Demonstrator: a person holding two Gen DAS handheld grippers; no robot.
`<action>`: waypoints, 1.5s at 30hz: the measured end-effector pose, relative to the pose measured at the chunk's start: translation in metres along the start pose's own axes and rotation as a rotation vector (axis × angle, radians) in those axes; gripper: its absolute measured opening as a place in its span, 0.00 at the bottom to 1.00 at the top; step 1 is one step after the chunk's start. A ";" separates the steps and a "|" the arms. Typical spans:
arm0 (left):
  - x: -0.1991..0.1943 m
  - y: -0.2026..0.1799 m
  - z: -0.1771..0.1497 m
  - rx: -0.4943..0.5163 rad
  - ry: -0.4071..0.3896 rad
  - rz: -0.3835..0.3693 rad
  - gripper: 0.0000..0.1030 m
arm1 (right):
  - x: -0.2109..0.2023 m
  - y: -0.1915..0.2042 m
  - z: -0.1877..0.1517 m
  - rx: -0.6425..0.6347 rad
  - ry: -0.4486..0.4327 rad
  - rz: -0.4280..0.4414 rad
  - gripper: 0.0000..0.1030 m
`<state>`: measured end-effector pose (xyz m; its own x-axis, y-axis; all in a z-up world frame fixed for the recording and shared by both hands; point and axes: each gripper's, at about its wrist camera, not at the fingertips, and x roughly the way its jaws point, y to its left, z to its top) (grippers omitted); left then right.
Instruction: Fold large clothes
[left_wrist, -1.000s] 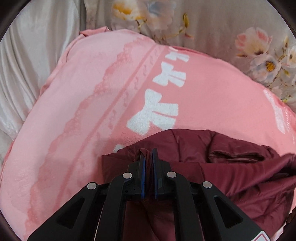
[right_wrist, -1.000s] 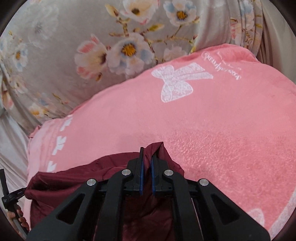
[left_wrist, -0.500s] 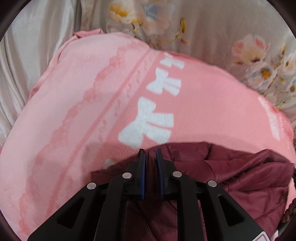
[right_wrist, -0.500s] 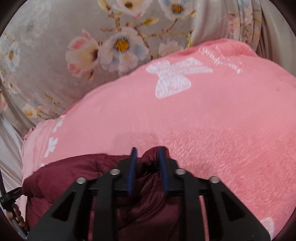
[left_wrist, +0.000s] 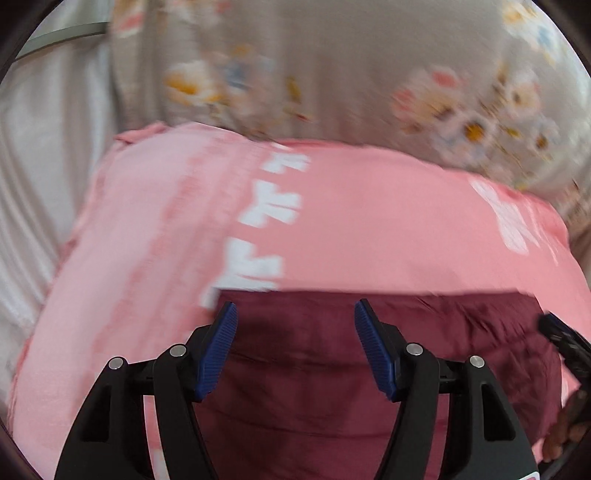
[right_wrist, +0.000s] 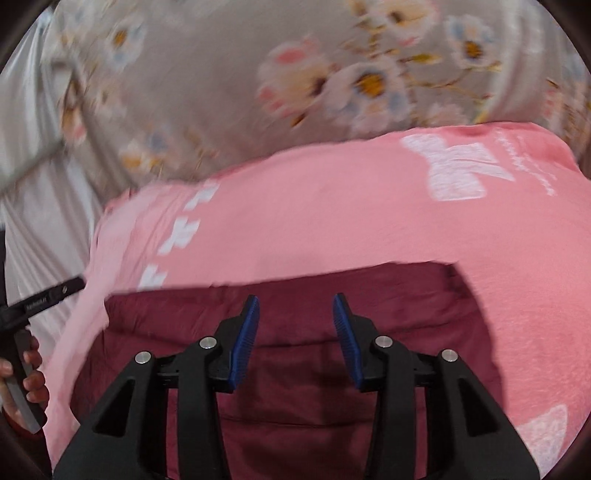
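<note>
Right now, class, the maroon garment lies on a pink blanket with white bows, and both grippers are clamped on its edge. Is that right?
Not quite. The maroon garment does lie on the pink blanket, but neither gripper is clamped: the left gripper is opening and the right gripper stands open, pads clear of the cloth. Both wrist views show it.

garment (left_wrist: 369, 350): lying on the blanket (left_wrist: 369, 221), near edge
blanket: on the floral sheet (left_wrist: 351, 74)
floral sheet: behind blanket
</note>
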<state>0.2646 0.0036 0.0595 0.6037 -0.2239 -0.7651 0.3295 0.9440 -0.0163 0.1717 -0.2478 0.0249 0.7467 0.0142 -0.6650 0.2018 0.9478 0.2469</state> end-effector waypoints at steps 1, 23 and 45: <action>0.006 -0.011 -0.003 0.020 0.014 -0.011 0.62 | 0.010 0.010 -0.001 -0.030 0.024 -0.013 0.39; 0.115 -0.053 0.003 0.012 0.121 0.009 0.64 | 0.096 0.014 0.017 -0.020 0.095 -0.057 0.00; 0.137 -0.070 -0.013 0.069 0.037 0.103 0.68 | 0.118 0.008 0.001 -0.010 0.108 -0.076 0.00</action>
<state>0.3150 -0.0897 -0.0529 0.6104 -0.1160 -0.7835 0.3169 0.9424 0.1073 0.2618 -0.2383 -0.0508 0.6569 -0.0236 -0.7536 0.2485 0.9505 0.1868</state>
